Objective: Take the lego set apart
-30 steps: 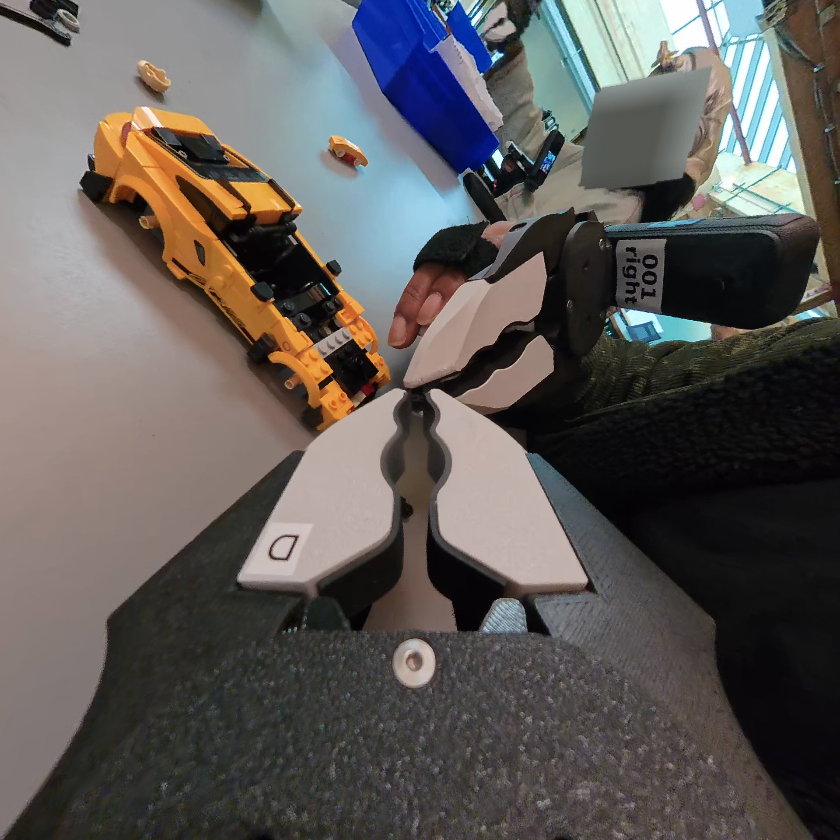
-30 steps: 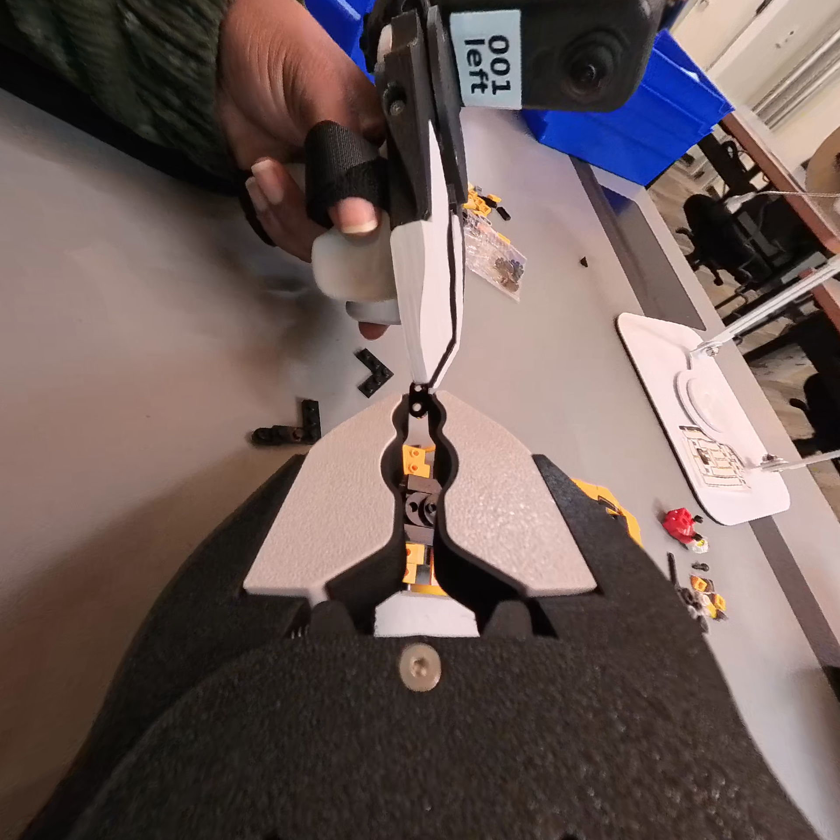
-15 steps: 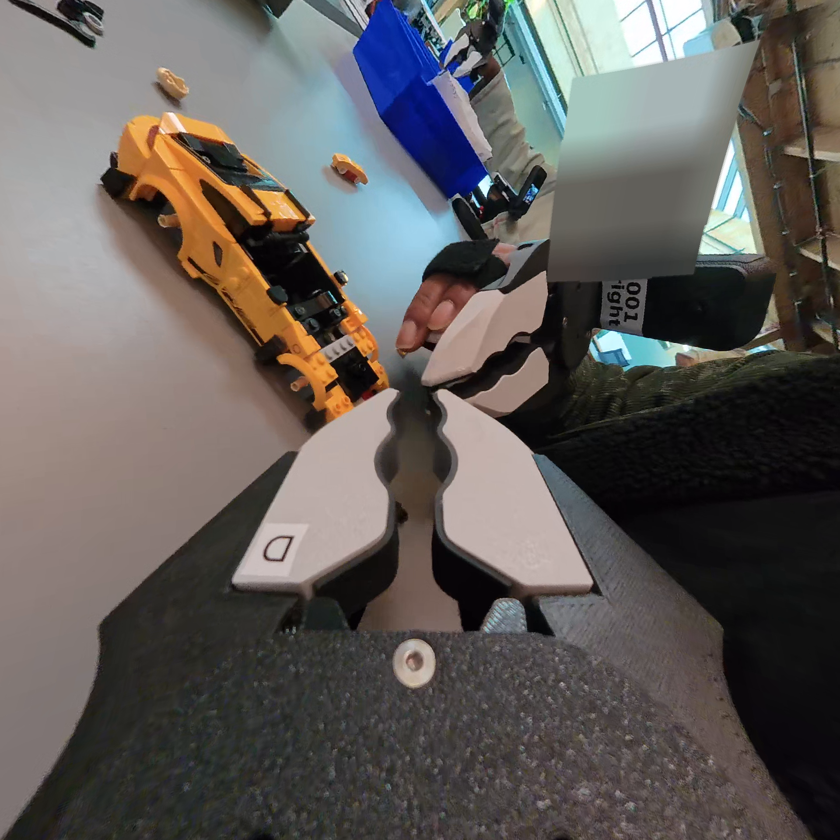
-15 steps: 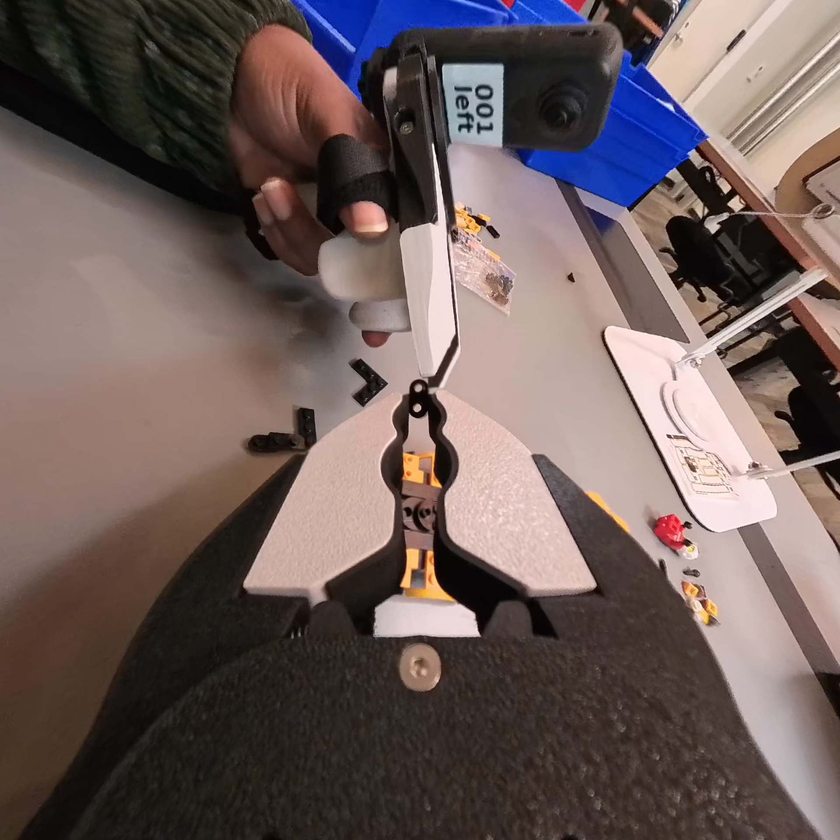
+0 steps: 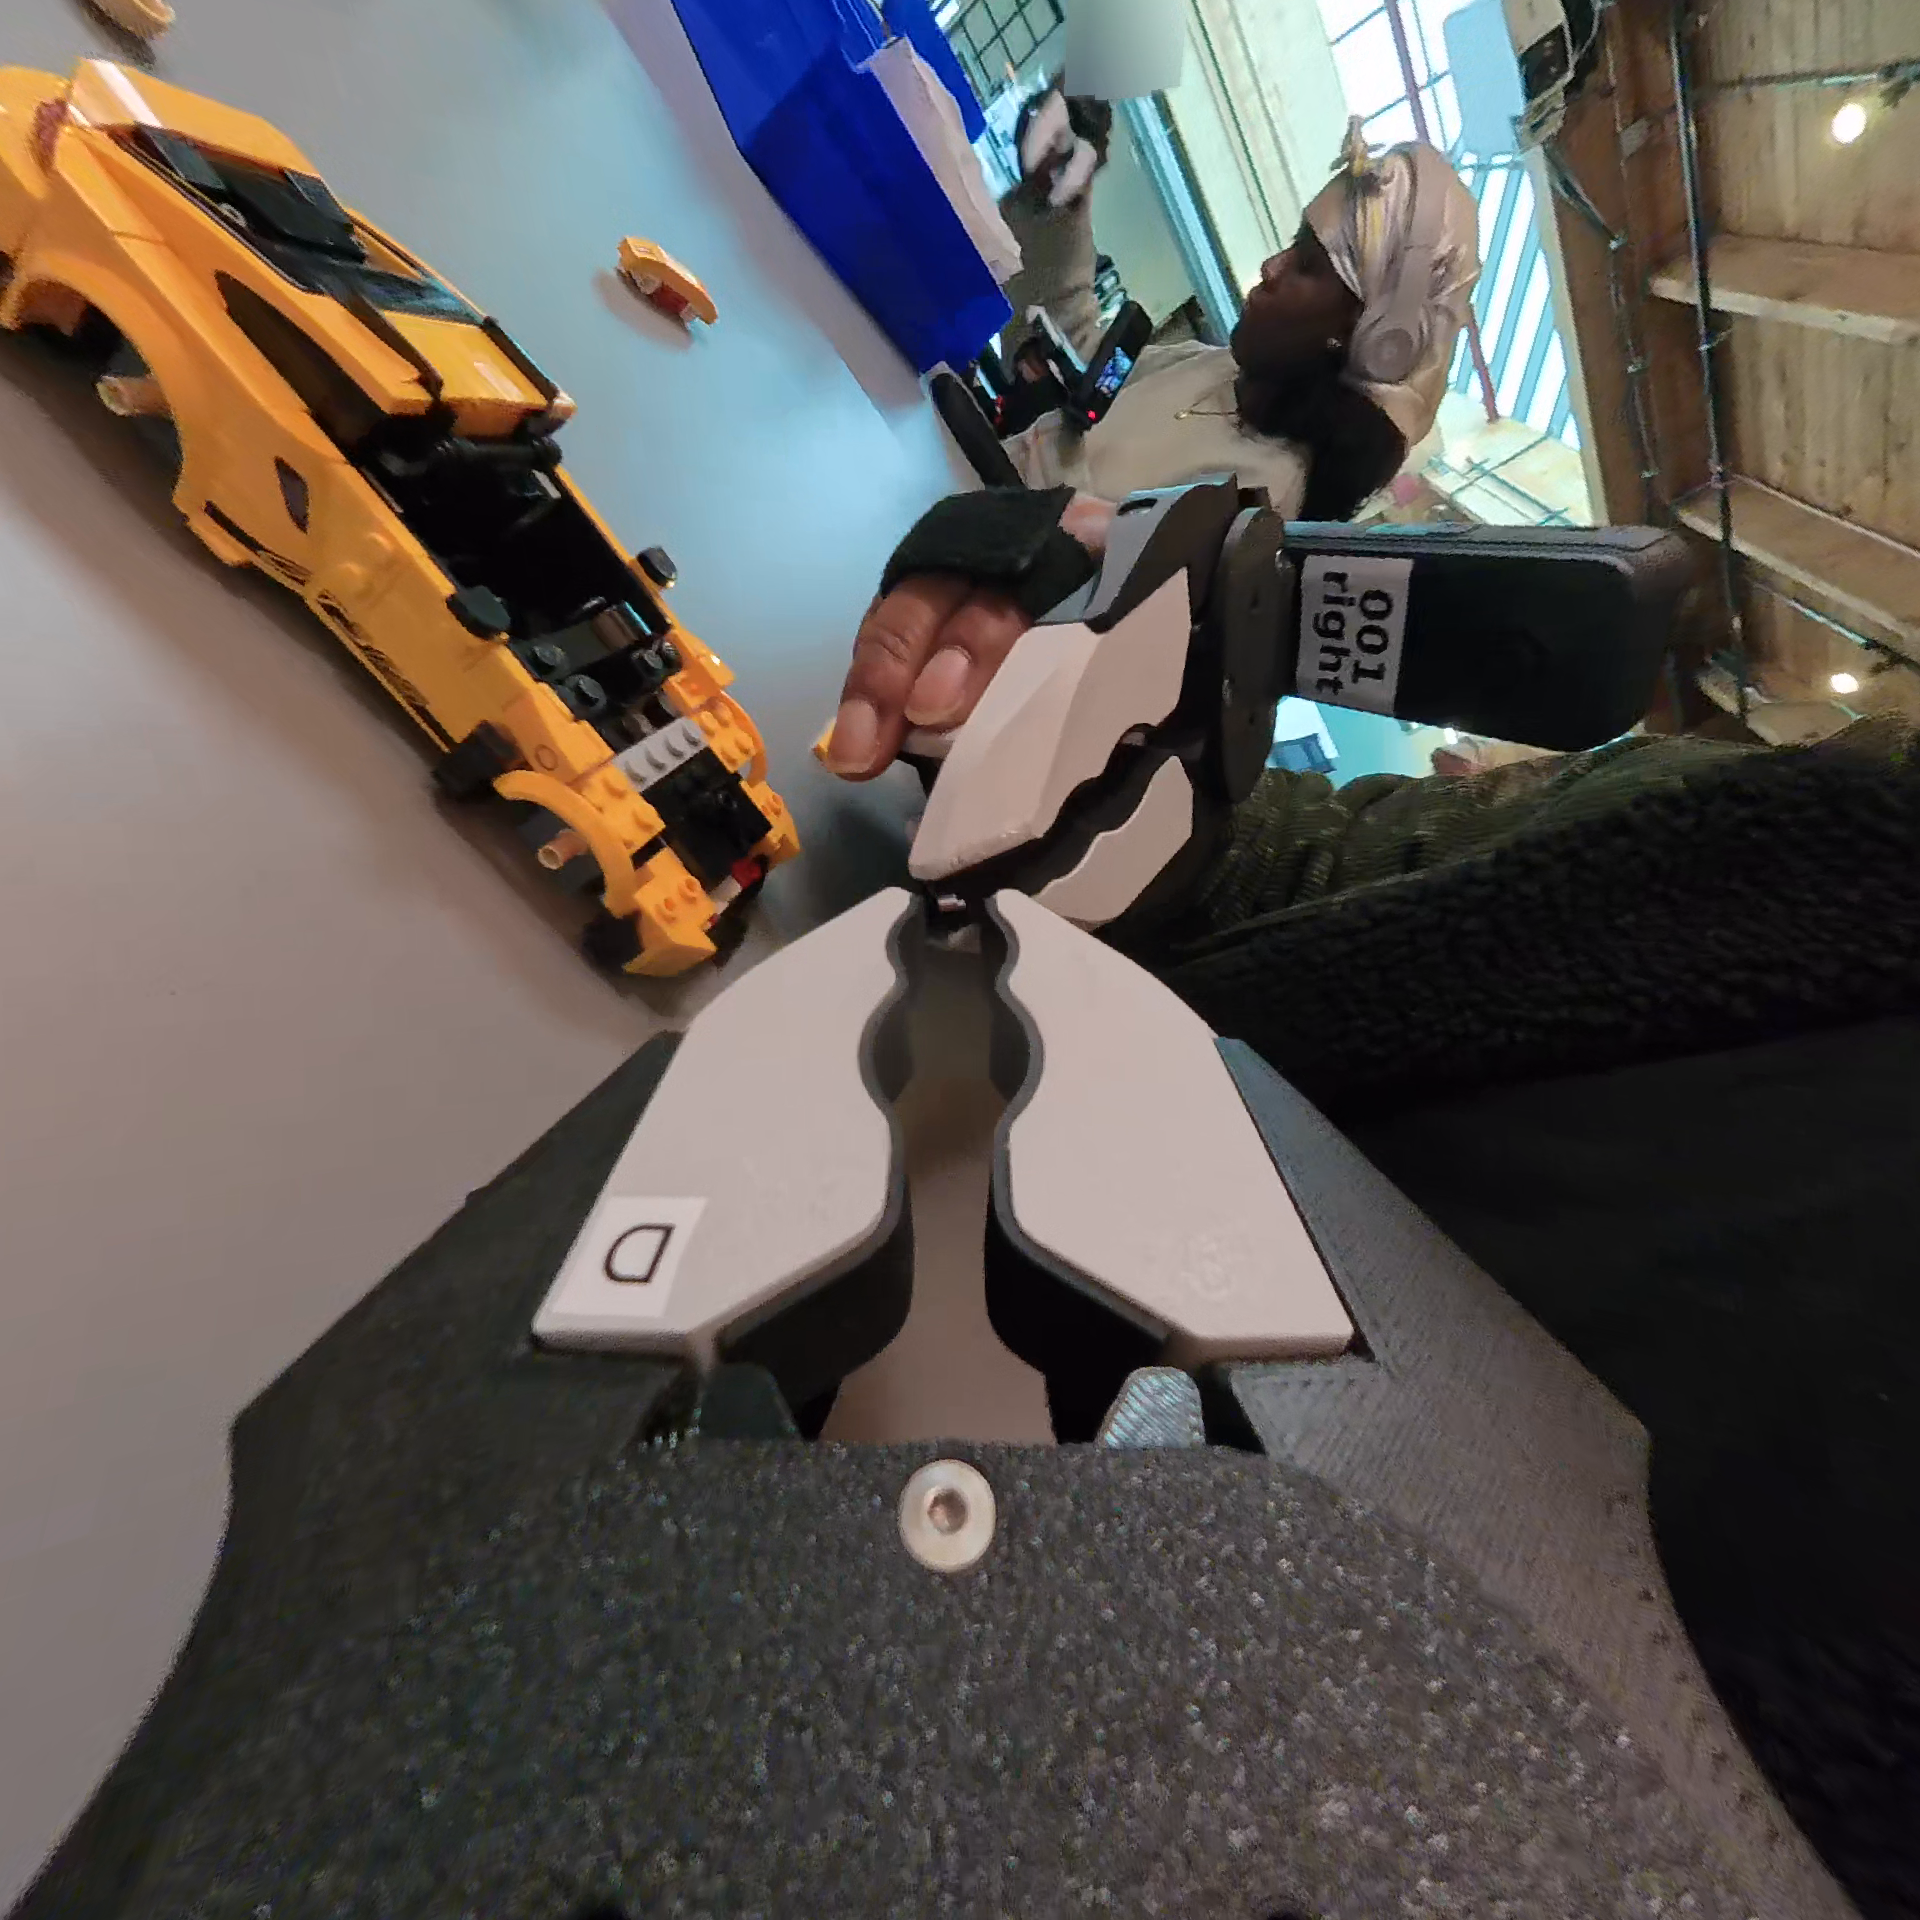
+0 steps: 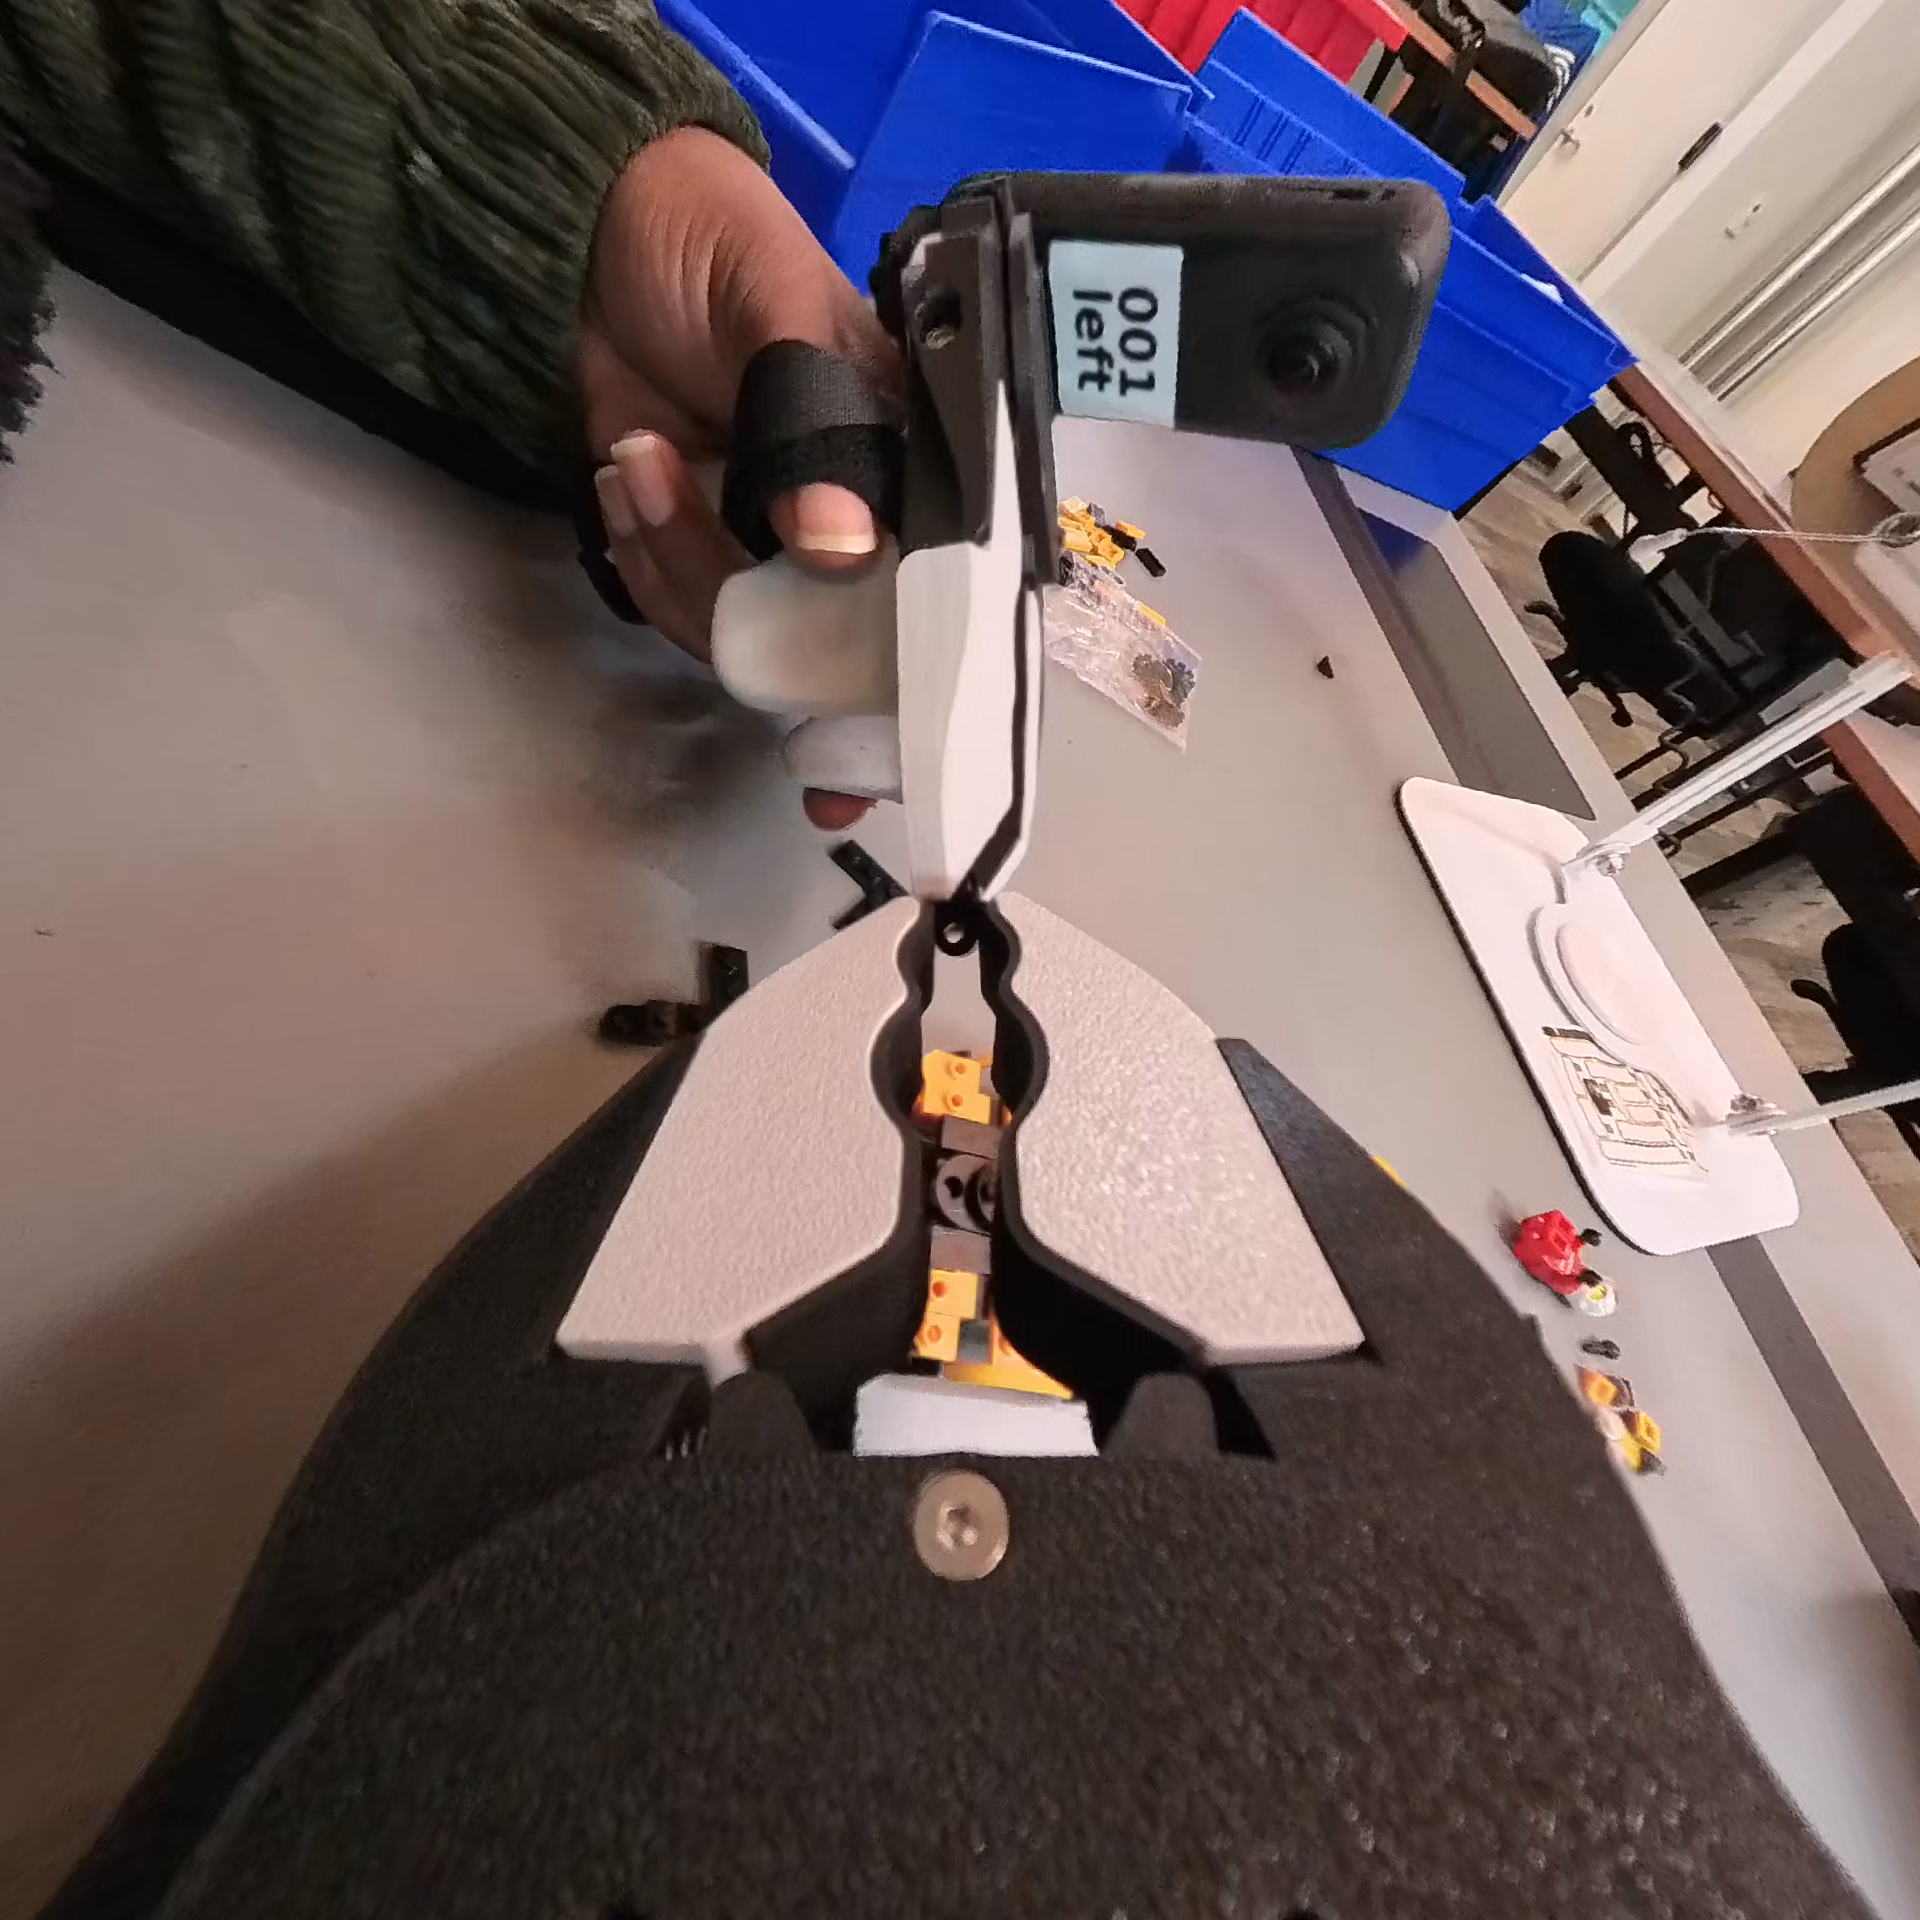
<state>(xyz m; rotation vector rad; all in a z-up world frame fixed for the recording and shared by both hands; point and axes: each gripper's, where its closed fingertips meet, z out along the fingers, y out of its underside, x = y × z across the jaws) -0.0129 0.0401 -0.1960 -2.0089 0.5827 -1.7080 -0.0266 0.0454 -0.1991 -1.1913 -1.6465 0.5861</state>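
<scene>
Yellow lego car (image 5: 395,499) nearer now, beside tip-to-tip hand-held grippers over grey table (image 5: 208,1039).

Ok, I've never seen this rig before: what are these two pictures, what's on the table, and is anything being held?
No robot arm: a person holds a two-finger gripper in each hand, each with a camera looking along its fingers. One picture is from the left gripper, the other from the right gripper; each also shows the other. They meet tip to tip, both apparently shut on a small black piece. On the grey table lies the yellow lego car, partly stripped, with loose pieces and blue bins.
</scene>
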